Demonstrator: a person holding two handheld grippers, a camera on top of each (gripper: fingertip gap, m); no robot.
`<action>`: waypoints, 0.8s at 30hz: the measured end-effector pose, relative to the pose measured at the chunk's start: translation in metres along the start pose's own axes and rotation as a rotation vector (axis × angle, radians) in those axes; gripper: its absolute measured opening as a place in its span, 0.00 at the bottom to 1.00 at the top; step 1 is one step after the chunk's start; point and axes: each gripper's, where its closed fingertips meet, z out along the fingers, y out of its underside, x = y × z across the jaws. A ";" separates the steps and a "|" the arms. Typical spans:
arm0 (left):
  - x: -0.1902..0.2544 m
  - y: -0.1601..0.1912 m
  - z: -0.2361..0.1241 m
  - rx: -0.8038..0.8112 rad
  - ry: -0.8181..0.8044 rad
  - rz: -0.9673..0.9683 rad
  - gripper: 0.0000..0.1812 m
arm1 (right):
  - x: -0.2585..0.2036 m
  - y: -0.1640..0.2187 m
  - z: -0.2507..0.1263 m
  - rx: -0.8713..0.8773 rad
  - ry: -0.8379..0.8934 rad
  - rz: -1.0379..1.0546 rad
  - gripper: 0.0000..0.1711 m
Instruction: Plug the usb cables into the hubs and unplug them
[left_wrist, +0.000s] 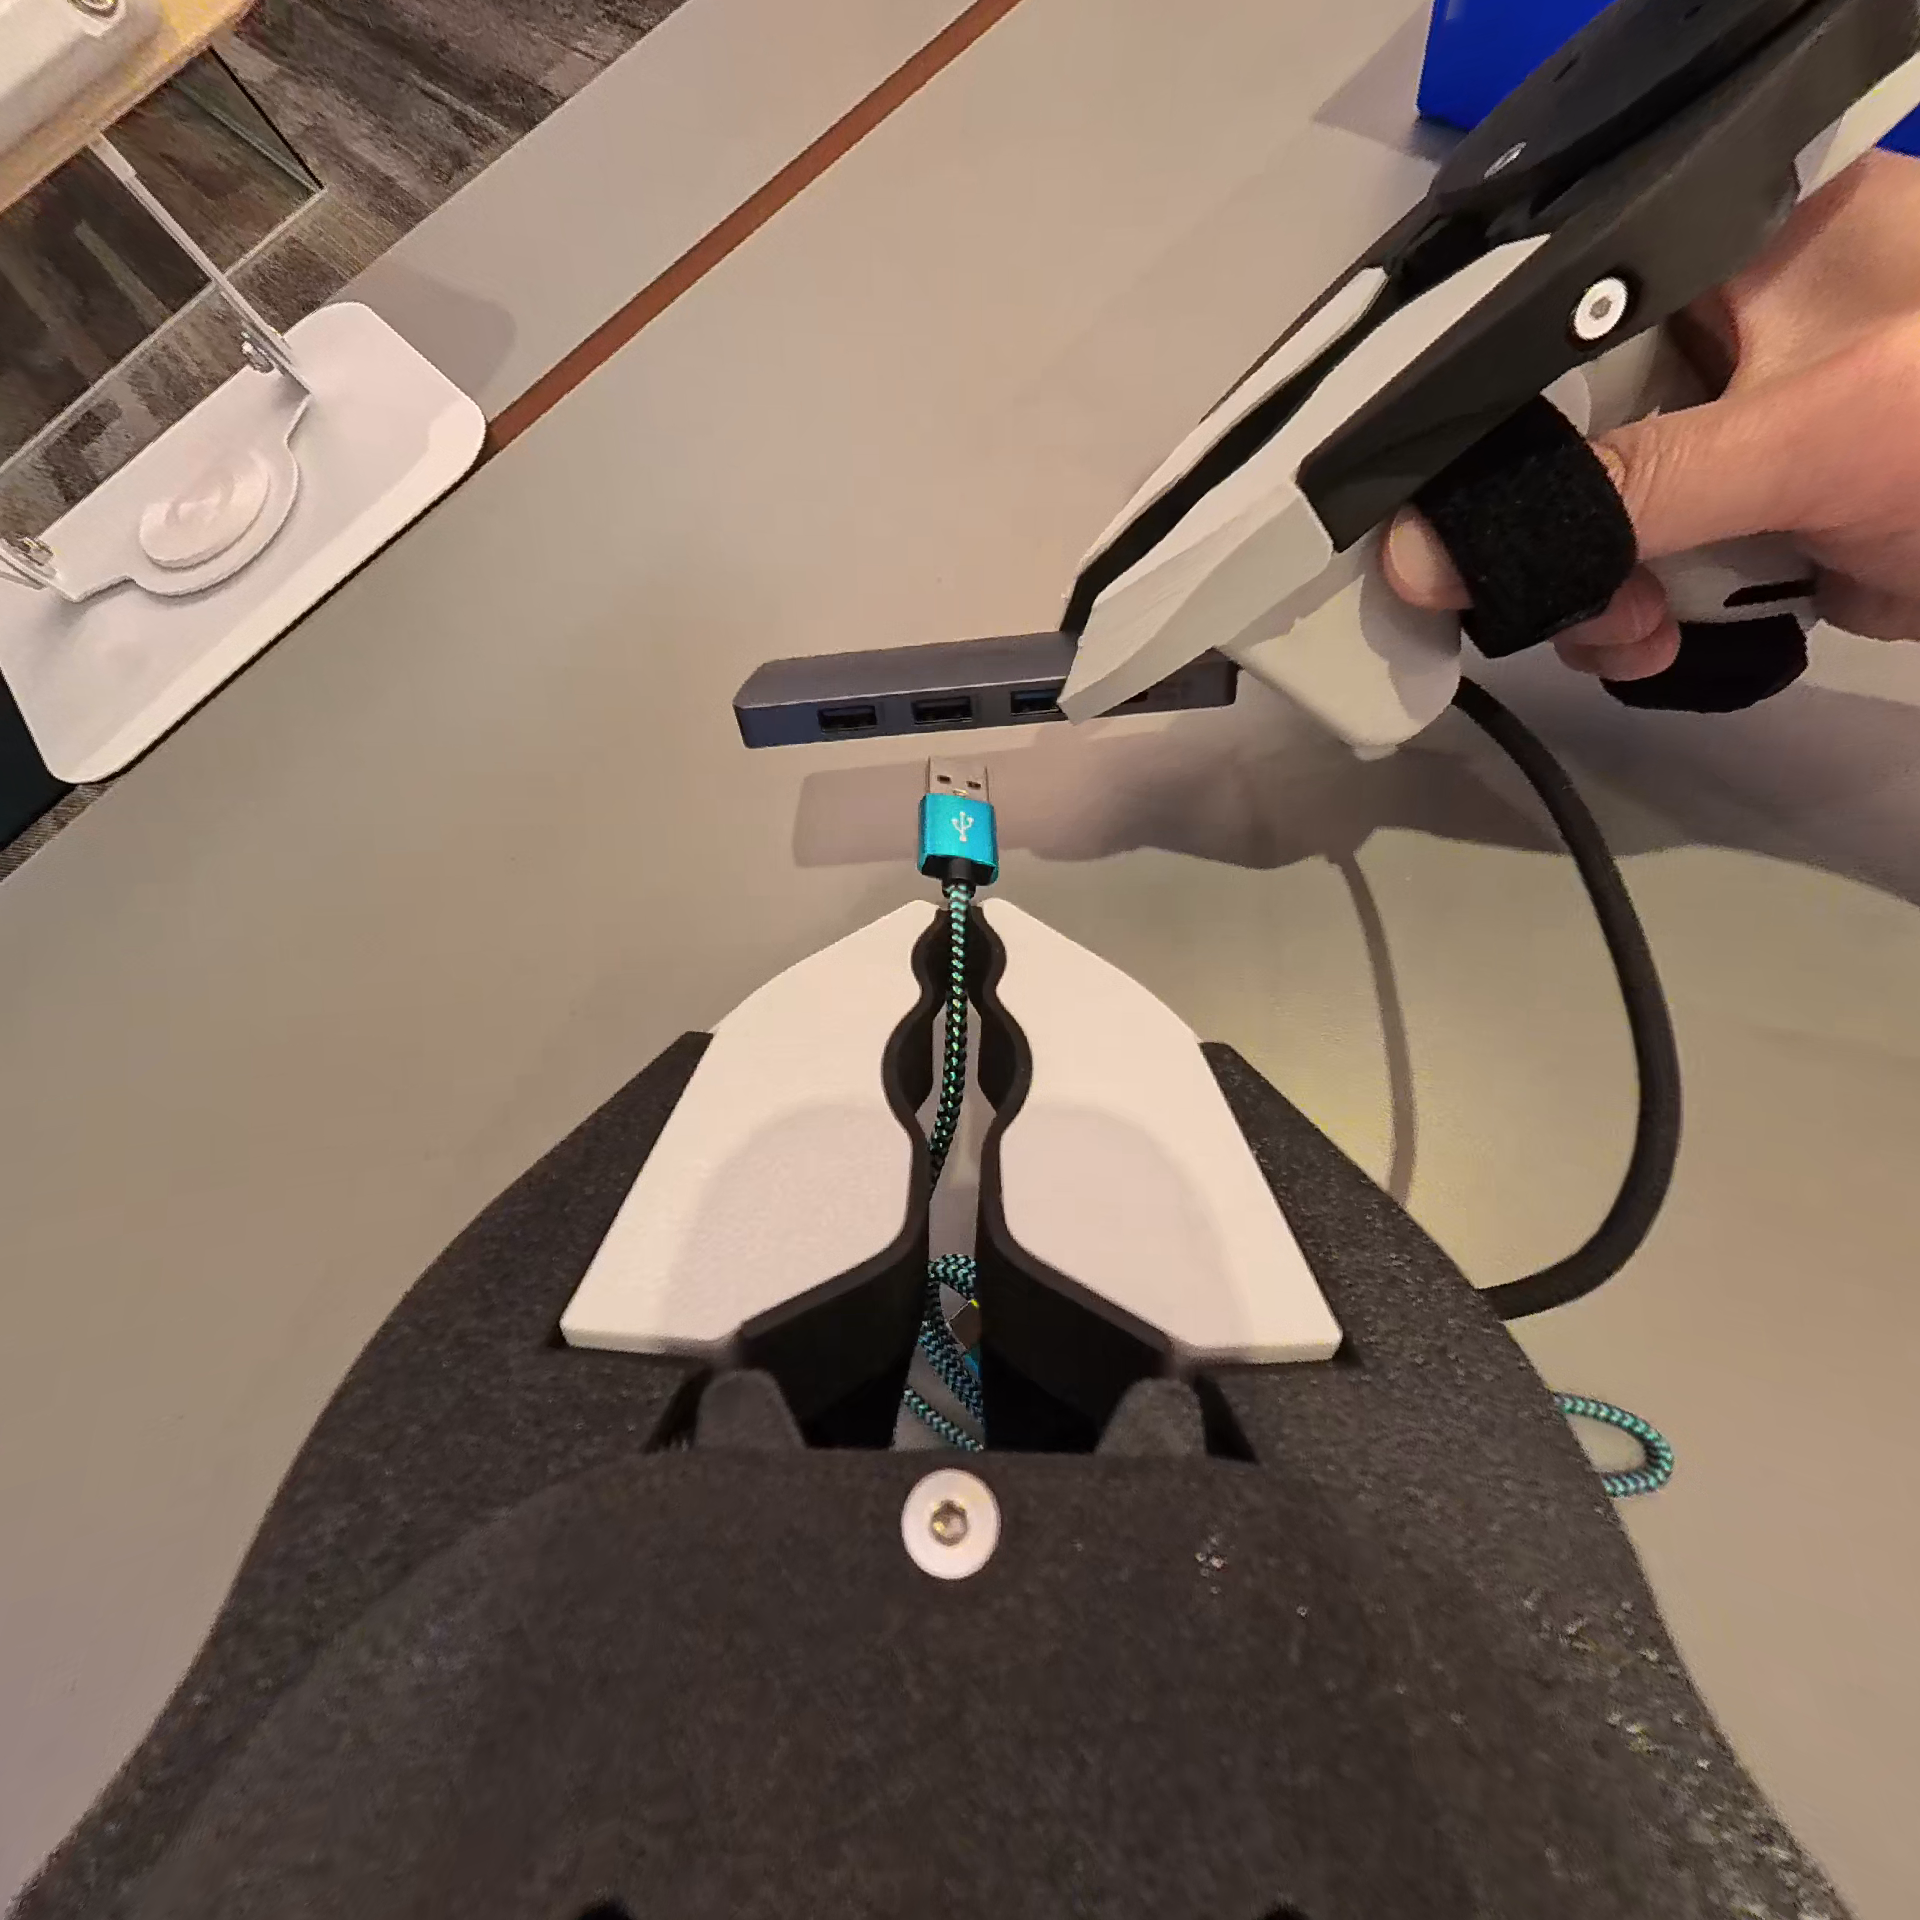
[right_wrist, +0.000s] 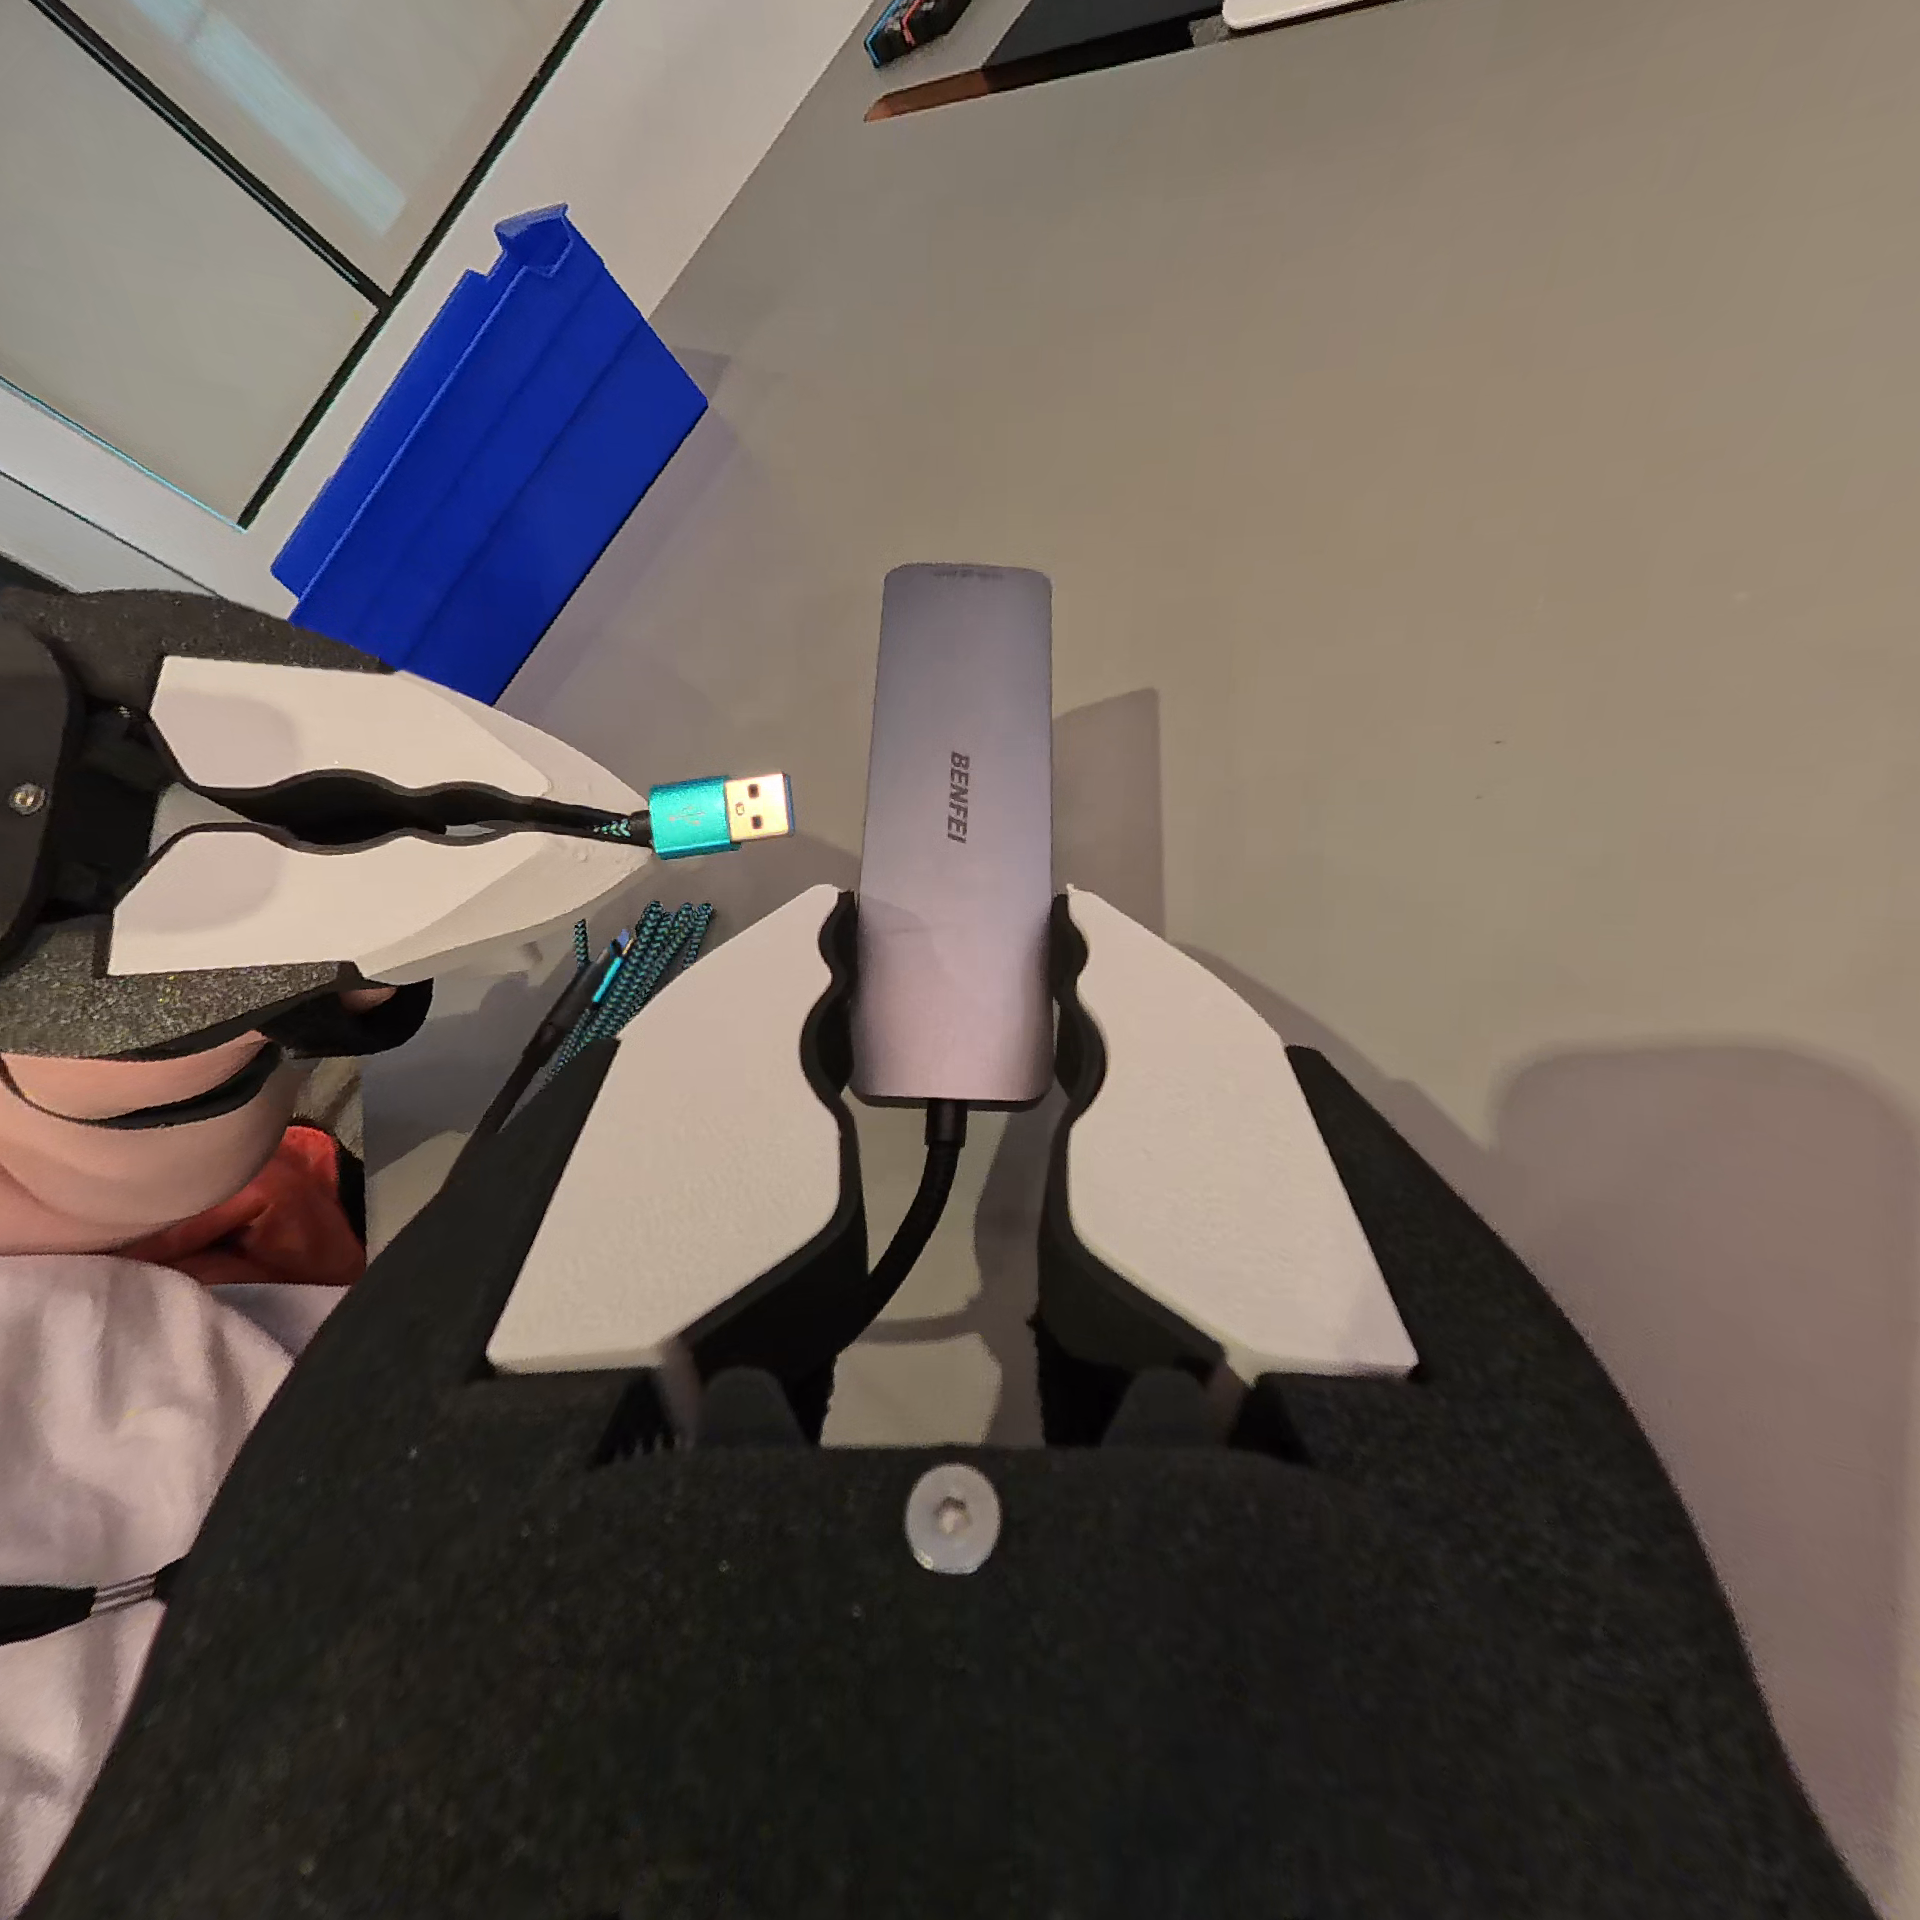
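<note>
The USB plug (left_wrist: 958, 821), with a teal metal shell and bare silver tip, was held just short of the hub (left_wrist: 914, 694), its tip aimed at the row of ports on the hub's long side and not yet inserted. The plug sat clear of the fingertips of the left hand-held gripper (left_wrist: 958, 907), which was clamped together on the teal-and-black braided cable (left_wrist: 953, 1049) directly behind the plug. The remaining cable ran back between the fingers, and a loop of it lay on the worktop (left_wrist: 520, 935) at the lower right of the left wrist view.

The hub, a slim grey bar, was gripped across its width near the cable end by the right hand-held gripper (right_wrist: 954, 904), whose fingers were closed against its two long edges. It was held off the worktop (a shadow was cast on the surface beneath it). Three ports were visible in the left wrist view; any further ones were hidden behind the right gripper's finger. The hub's own black cable (left_wrist: 1621, 987) left its rear end and curved down to the worktop.

A person's hand (left_wrist: 1714, 499) was seen on the right gripper's handle, with black straps over the fingers. A blue plastic bin (right_wrist: 488, 468) stood farther back on the worktop, and a white stand base (left_wrist: 239, 530) with a clear panel lay well apart, at the left.
</note>
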 end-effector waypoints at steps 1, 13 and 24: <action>0.000 0.000 0.000 0.000 0.001 0.005 0.01 | 0.000 0.001 0.000 -0.009 -0.003 0.001 0.20; 0.002 0.001 0.001 0.007 0.021 -0.004 0.01 | -0.002 0.005 -0.003 -0.090 0.003 -0.022 0.20; -0.005 -0.005 0.000 0.044 0.007 -0.060 0.01 | -0.010 -0.007 0.001 0.060 0.033 -0.110 0.20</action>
